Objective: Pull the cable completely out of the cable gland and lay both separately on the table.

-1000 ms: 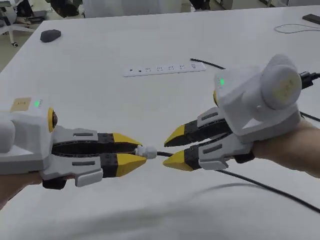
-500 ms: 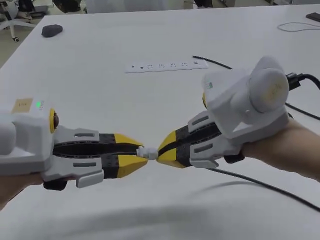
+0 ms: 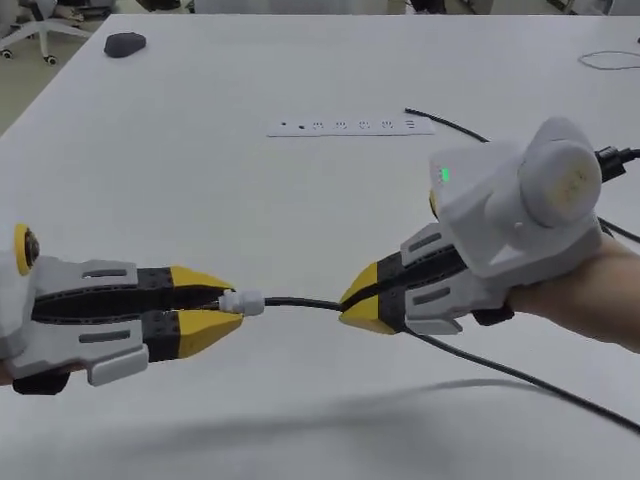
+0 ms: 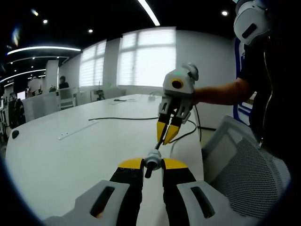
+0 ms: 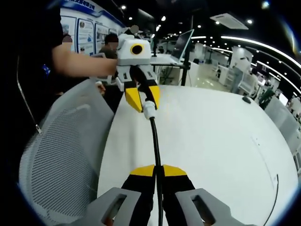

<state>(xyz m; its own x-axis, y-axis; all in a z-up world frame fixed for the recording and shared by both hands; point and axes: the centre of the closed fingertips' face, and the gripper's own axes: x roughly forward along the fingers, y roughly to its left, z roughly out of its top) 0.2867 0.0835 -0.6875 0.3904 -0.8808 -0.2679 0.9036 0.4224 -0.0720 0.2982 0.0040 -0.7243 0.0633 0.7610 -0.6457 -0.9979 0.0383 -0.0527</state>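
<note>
Two grippers (image 3: pixel 222 305) (image 3: pixel 352 304), one cable (image 3: pixel 300 302), one gland (image 3: pixel 241 301)

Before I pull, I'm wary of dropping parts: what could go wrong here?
The small white plastic cable gland is pinched just at the yellow tips of the left tool, so it may slip out under load. The thin black cable runs straight to the shut right tool; if it frees suddenly, the tools could jerk apart.

white table (image 3: pixel 200 200) | bright windows (image 4: pixel 146 59) | grey mesh chair (image 5: pixel 61 155) | ceiling strip lights (image 4: pixel 149 12)
</note>
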